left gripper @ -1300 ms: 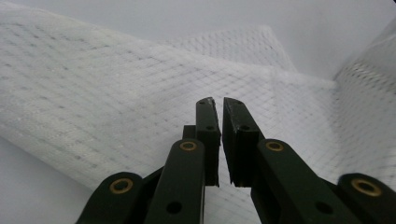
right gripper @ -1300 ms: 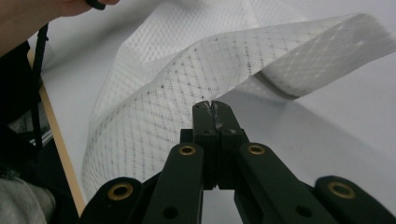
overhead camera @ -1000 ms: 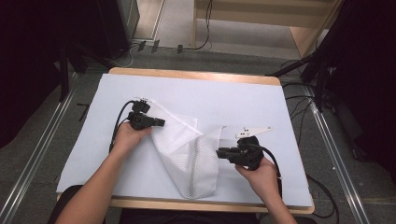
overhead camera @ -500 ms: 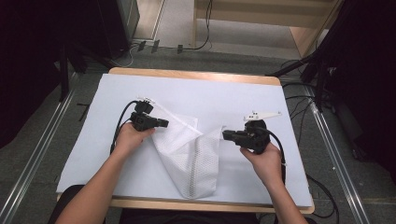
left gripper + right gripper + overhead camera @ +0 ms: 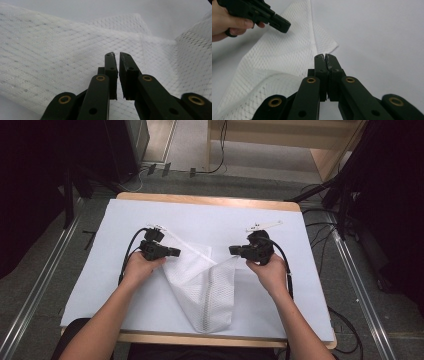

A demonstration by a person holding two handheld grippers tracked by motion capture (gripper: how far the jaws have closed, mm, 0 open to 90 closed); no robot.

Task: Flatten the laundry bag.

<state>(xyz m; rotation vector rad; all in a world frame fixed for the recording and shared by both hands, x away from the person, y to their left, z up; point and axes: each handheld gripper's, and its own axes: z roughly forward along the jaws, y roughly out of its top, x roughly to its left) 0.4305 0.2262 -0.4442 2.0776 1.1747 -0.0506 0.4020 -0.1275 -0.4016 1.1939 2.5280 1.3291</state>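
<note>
A white mesh laundry bag lies flat on the desk, which is covered by a pale sheet; nothing can be seen inside the bag. Its fabric is a fine open net with a diamond weave, and a denser seam strip runs down its middle toward the rounded near end. The upper part is folded into angled flaps with straight hemmed edges.

The left tool sits over the bag's upper left flap, its jaws a narrow slit apart and gripping nothing in the left gripper view, with netting spread beneath them. The right tool is at the bag's upper right corner; its jaws are pressed together, and whether any mesh is caught between them cannot be told.
</note>
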